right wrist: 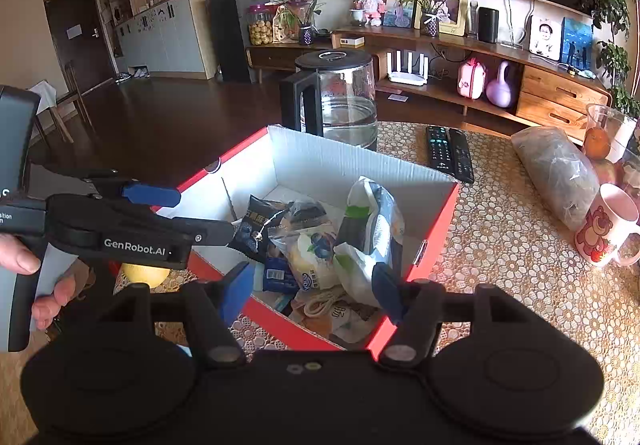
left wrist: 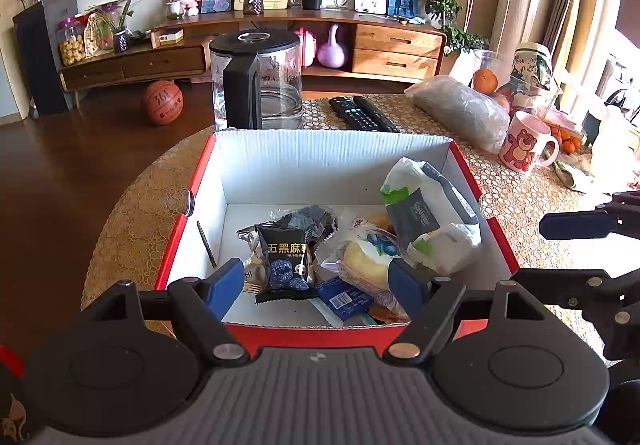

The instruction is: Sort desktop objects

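Note:
A red cardboard box [left wrist: 320, 149] with a white inside stands on the table. It holds a black snack packet [left wrist: 286, 257], a blueberry bread packet [left wrist: 368, 257], a small blue packet [left wrist: 344, 299] and white-and-green bags [left wrist: 420, 197]. My left gripper [left wrist: 316, 285] hangs open over the box's near edge, with nothing between its pads. My right gripper [right wrist: 312, 293] is open too, above the near right corner of the box [right wrist: 352, 161], and holds nothing. The left gripper [right wrist: 204, 213] shows at the left of the right wrist view. A blue finger [left wrist: 572, 225] of the right one shows at the right edge of the left wrist view.
Behind the box stand a glass kettle [left wrist: 260, 81] and two black remotes [left wrist: 360, 111]. To the right lie a plastic-wrapped bundle [left wrist: 460, 109], a pink bear mug [left wrist: 524, 143] and an orange [left wrist: 485, 80] in a cup. A yellow fruit [right wrist: 146, 275] lies left of the box. A hand [right wrist: 20, 257] grips the left handle.

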The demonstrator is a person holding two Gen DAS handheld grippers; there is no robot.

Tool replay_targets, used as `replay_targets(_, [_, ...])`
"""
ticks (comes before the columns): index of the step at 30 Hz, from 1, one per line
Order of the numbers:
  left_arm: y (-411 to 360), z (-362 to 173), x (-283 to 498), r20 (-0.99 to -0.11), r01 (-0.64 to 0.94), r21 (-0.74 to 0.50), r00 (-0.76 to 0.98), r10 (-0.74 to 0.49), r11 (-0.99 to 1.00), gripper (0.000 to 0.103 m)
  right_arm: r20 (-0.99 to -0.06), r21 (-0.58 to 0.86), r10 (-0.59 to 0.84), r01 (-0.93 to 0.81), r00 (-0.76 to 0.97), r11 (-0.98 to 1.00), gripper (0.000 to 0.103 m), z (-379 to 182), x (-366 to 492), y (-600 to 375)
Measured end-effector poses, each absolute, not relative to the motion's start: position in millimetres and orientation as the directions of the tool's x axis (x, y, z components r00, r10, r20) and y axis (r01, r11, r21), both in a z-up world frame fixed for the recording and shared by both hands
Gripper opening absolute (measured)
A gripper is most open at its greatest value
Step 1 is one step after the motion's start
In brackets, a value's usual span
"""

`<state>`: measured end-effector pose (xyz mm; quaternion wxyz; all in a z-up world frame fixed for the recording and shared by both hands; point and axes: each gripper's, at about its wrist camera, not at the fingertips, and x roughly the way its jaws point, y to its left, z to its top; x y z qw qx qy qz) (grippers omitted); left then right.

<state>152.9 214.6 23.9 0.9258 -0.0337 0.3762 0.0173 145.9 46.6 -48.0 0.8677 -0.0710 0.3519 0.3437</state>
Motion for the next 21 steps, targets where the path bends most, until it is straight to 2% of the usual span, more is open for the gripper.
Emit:
replay_targets(6, [211.2, 27.3, 139.3, -0.672, -0.083, -0.047, 0.739, 0.030, 0.995, 0.092, -0.654, 0.125, 0.553, -0.647, 0.516, 0.752, 0.066, -52.5, 137.1, 38.4])
replay_targets(9, [211.0, 27.5, 133.7, -0.667, -0.094, -0.051, 0.744, 0.036, 0.994, 0.102, -0.653, 0.114, 0.549, -0.649, 0.522, 0.752, 0.066, -54.5, 130.0, 35.4])
replay_targets(21, [189.5, 20.7, 124.4, -0.680, -0.074, -0.082, 0.733, -0.001, 0.994, 0.102, -0.623, 0.095, 0.539, -0.629, 0.567, 0.772, 0.066, -47.6, 111.9, 18.3])
